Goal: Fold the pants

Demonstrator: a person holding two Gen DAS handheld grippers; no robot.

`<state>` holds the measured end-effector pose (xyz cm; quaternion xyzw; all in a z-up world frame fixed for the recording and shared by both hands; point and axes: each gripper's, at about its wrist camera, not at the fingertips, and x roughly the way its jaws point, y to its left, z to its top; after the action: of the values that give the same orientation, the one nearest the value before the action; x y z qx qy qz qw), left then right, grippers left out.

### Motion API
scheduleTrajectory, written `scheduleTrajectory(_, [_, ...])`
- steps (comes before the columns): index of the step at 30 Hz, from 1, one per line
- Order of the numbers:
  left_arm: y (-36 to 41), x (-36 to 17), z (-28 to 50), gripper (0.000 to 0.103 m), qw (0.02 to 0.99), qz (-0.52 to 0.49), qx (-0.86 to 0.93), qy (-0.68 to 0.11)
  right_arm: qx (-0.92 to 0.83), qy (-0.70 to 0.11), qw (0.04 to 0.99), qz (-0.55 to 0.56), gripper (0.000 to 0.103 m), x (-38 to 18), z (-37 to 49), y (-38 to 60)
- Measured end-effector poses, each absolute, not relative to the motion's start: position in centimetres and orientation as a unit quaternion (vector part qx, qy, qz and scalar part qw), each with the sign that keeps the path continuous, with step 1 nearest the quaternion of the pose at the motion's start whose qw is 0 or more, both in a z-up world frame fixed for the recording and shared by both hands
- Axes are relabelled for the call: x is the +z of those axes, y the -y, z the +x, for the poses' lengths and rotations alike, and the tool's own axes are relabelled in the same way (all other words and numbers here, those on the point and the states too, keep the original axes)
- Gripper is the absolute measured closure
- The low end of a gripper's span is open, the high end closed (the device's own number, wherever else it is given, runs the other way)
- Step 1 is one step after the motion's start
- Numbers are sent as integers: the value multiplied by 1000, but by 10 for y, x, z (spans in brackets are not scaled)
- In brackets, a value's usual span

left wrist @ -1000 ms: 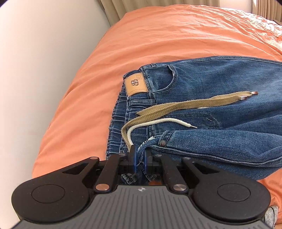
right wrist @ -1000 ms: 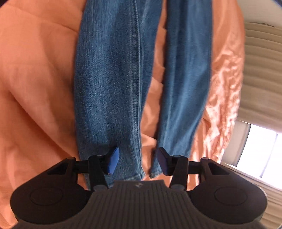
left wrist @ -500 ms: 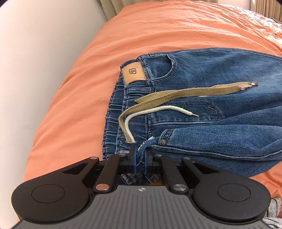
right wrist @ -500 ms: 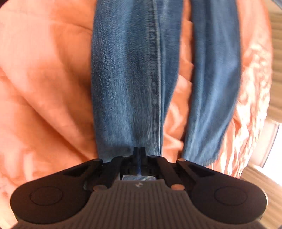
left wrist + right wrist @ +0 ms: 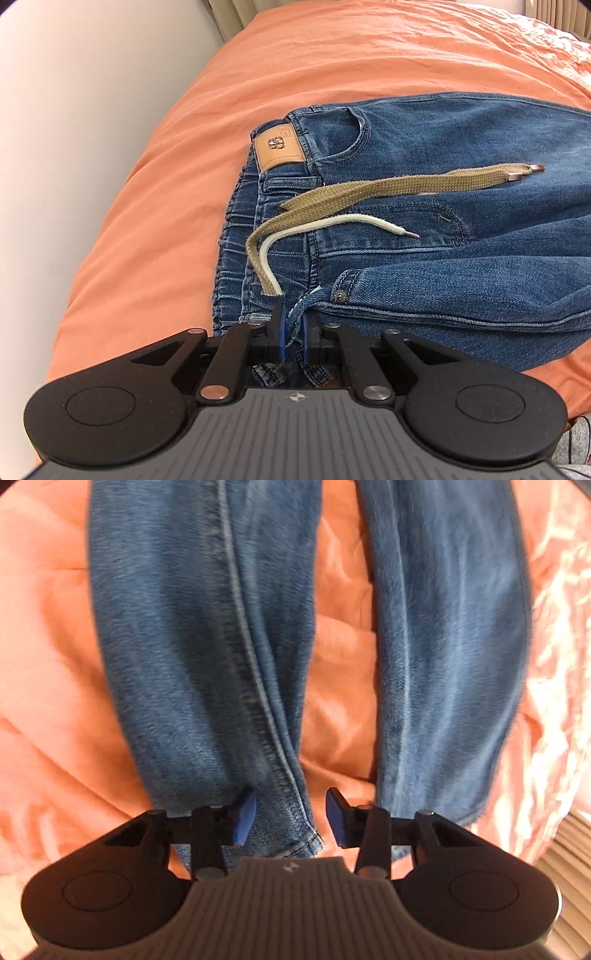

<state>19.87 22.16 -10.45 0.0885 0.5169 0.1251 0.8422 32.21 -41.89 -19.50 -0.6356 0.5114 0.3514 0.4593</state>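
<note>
The blue denim pants point(image 5: 461, 192) were spread on the orange bedsheet point(image 5: 332, 59), the waistband end nearer the pale wall, the legs running away in the right wrist view. The left tool point(image 5: 291, 334) was clamped on a bunched fold of denim at the near waistband corner, its blue pads pressed together with cloth between them. The right tool point(image 5: 290, 821) stood apart over the hem of the left-hand pant leg point(image 5: 207, 657); its jaws had just been opening, and the hem edge lay between them without being pinched by the pads.

Several failures could be judged likely from here. Because the right-hand pant leg point(image 5: 450, 646) lay well apart from the other, with bare sheet between, a closure would probably catch one hem only, and a lopsided fold would result. Since the hem sat off to the left pad, a thin or slipping grip could be produced. The orange sheet below could be gathered together with the denim if the tool were lowered too deep. At the waist, the khaki woven drawstring point(image 5: 388, 184) and the white cord point(image 5: 332, 227) lay loose on top; they could be trapped inside the fold or dragged out of line. The right wrist view was blurred, so the exact hem contact could not be confirmed.
</note>
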Motion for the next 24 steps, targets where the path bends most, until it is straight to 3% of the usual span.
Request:
scheduleTrajectory(1, [-221,-106,201,94,840,90,126,-520,354,-529,455,-623,87,-198,326,418])
scheduleTrajectory(5, [-222,-109,206,93,835,90,125,-528,348,-542,472,-602,97,-193,328,422])
scheduleTrajectory(6, [-223,-109,206,93,835,88,124,-529,345,-540,482,-598,103,-186,324,426])
scheduleTrajectory(17, [-225,-105,187,94,855,65,123,-500,251,-456,608,-600,103,-104,195,465])
scheduleTrajectory(24, [-228,-100,170,94,868,46,118,-480,225,-472,653,-548,103,-93,130,467])
